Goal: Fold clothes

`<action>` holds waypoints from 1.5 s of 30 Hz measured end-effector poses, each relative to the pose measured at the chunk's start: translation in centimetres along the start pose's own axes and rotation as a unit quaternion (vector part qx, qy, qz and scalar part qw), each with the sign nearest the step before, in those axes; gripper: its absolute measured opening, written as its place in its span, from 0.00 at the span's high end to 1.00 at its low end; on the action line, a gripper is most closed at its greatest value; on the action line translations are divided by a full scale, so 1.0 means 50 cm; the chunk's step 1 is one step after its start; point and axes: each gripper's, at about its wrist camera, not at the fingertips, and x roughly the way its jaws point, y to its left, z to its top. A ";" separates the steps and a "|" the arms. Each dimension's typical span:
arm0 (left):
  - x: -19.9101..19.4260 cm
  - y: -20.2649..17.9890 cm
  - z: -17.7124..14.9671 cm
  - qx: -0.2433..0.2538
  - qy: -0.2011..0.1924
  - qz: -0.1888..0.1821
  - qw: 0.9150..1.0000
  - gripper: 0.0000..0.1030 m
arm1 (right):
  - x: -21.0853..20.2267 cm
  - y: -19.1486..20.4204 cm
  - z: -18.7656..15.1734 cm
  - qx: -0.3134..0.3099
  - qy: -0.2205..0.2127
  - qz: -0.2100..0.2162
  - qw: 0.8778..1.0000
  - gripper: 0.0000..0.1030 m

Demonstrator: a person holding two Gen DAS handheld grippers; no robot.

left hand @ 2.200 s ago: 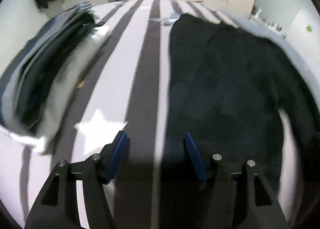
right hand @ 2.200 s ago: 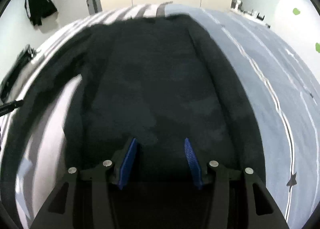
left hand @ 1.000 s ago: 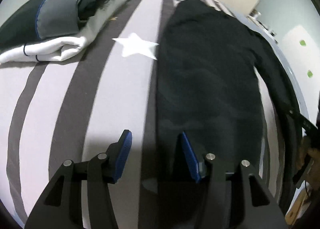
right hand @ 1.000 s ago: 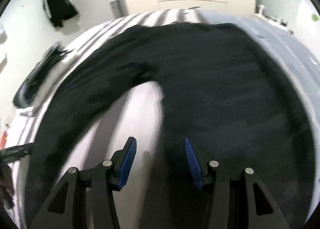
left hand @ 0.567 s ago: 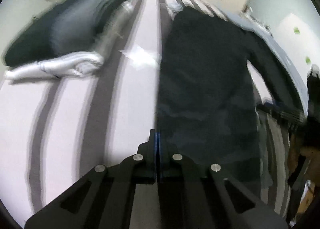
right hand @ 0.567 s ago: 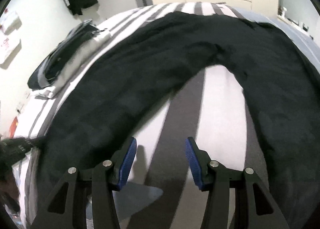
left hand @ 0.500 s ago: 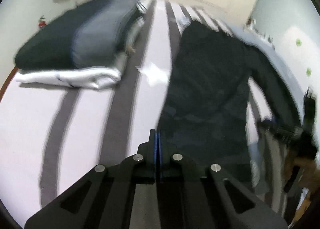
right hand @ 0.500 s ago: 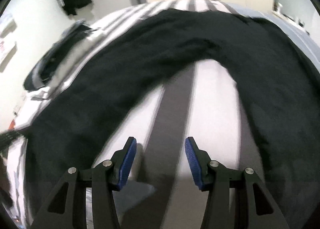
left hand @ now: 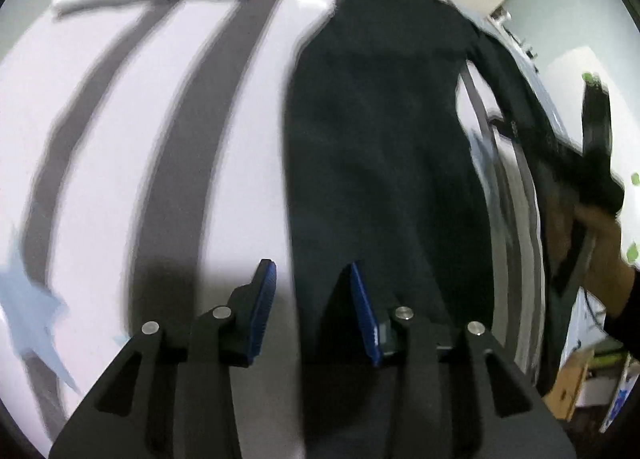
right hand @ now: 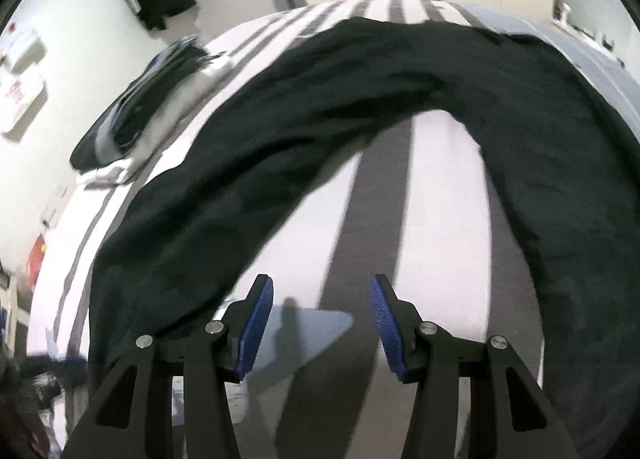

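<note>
Looking at both wrist views, the black trousers (right hand: 400, 91) lay spread in an arch on the striped bed cover (right hand: 436, 187), legs apart, with the stack of folded clothes (right hand: 132, 127) well off to the side. The left gripper (left hand: 310, 305) hung over one leg's outer edge, jaws opening, cloth under them but no pad pressing on it. The right gripper (right hand: 320, 323) had its jaws apart over bare cover between the legs, holding nothing. Risks, judged from this: the left pinch might catch only the top layer, or take cover with it, so the leg would drag crooked. Motion blur made edge placement hard to judge.
</note>
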 end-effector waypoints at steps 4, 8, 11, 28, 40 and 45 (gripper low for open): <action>0.021 -0.035 -0.003 0.037 -0.015 0.038 0.998 0.78 | -0.004 0.013 -0.009 -0.009 -0.005 -0.010 1.000 0.55; 0.005 -0.033 -0.010 0.060 -0.033 0.077 0.995 0.99 | -0.014 -0.001 -0.022 -0.007 -0.017 -0.040 0.999 0.55; -0.051 0.001 -0.013 0.034 -0.072 0.134 0.988 0.99 | -0.018 -0.020 -0.041 -0.005 -0.012 -0.055 0.998 0.55; -0.167 0.002 -0.142 -0.089 -0.043 0.103 0.990 0.63 | -0.123 -0.068 -0.084 0.009 -0.028 -0.085 0.996 0.55; 0.084 -0.281 0.010 0.080 -0.021 0.082 0.993 0.61 | -0.247 -0.286 -0.160 0.074 -0.030 -0.215 0.973 0.55; 0.071 -0.254 -0.029 0.086 -0.019 0.113 0.990 0.96 | -0.255 -0.328 -0.188 0.089 -0.021 -0.221 0.971 0.55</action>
